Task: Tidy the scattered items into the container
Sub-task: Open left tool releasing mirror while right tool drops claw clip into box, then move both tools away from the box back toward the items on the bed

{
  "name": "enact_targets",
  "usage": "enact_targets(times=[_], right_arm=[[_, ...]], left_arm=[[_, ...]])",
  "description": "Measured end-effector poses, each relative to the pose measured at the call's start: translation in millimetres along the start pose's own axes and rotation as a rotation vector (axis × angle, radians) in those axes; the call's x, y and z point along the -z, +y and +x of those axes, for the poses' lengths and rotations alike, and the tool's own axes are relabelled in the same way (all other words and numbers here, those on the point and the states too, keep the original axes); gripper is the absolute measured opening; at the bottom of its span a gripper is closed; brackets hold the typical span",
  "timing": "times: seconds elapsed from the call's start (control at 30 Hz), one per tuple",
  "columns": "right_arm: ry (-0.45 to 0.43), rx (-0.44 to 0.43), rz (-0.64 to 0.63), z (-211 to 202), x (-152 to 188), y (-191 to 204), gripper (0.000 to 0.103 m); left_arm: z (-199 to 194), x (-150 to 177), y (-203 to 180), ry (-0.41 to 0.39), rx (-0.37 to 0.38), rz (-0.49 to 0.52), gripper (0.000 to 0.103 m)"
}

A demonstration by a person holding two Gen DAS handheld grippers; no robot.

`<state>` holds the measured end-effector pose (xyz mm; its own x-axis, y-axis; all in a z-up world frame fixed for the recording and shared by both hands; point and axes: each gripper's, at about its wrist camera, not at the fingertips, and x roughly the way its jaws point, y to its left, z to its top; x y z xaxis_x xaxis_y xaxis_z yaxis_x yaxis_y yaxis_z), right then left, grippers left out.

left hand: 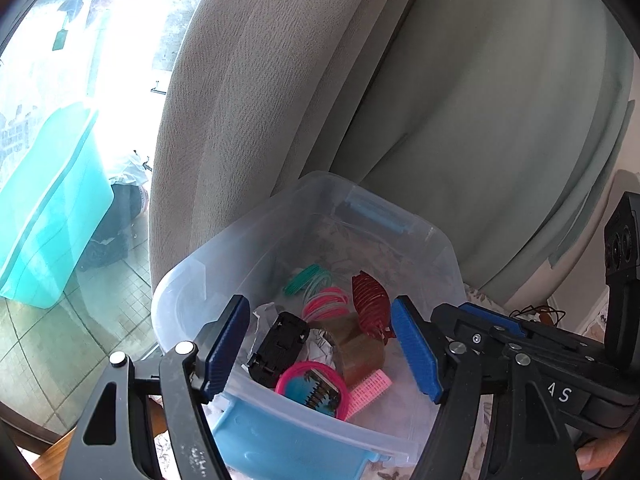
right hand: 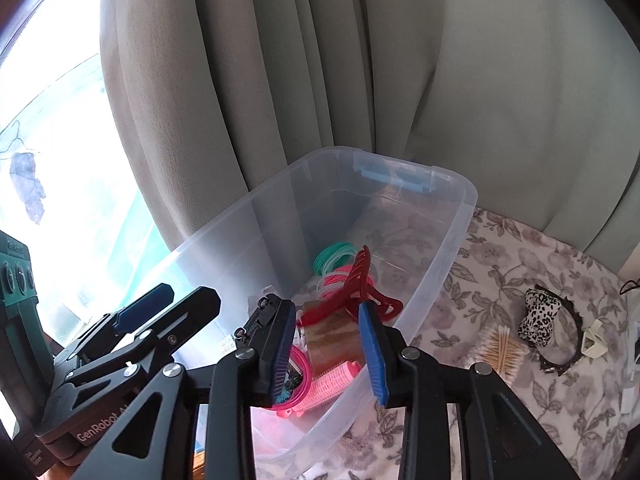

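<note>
Both grippers hover with jaws parted and nothing between them: the left gripper (left hand: 320, 344) above the near end of the clear container (right hand: 460, 216), the right gripper (right hand: 328, 344) over its near right rim. Within the container lie, nearest first, a pink-framed mirror (left hand: 312, 390), a pink hair roller (right hand: 332, 384), a black clip (left hand: 278, 346), a brown tape roll (left hand: 358, 346), a red claw clip (right hand: 360, 284), and pink and green hair ties (right hand: 336, 258). Beyond the right wall, on the floral cloth (right hand: 500, 248), a bundle of cotton swabs (right hand: 500, 350), a leopard-print headband (right hand: 540, 316) and a small pale clip (right hand: 592, 342) remain outside. Judged thus, most items are gathered; these three are left. A grey curtain (right hand: 400, 80) closes the background.
</note>
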<state>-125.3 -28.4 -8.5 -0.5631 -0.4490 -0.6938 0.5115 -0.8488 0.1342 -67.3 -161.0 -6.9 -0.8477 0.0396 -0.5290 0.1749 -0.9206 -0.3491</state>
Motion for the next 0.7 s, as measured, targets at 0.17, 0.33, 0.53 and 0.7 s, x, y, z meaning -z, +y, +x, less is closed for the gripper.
enact_targets(times=[0.17, 0.33, 0.53, 0.7], right_arm=[[-0.013, 0.007, 0.027, -13.8, 6.2, -6.7, 0.037], [-0.032, 0.017, 0.056, -35.7, 16.1, -15.0, 0.037], [-0.057, 0.029, 0.094, -61.8, 28.2, -27.4, 0.037], [-0.102, 0.038, 0.131, -90.1, 38.2, -43.0, 0.041]], left_arm=[[-24.6, 5.3, -10.3, 0.006, 0.002, 0.025, 0.074], [-40.9, 7.5, -21.6, 0.018, 0.000, 0.047, 0.074], [-49.1, 8.8, -40.3, 0.020, -0.003, 0.082, 0.074], [-59.0, 14.9, -59.5, 0.015, 0.016, 0.129, 0.074]])
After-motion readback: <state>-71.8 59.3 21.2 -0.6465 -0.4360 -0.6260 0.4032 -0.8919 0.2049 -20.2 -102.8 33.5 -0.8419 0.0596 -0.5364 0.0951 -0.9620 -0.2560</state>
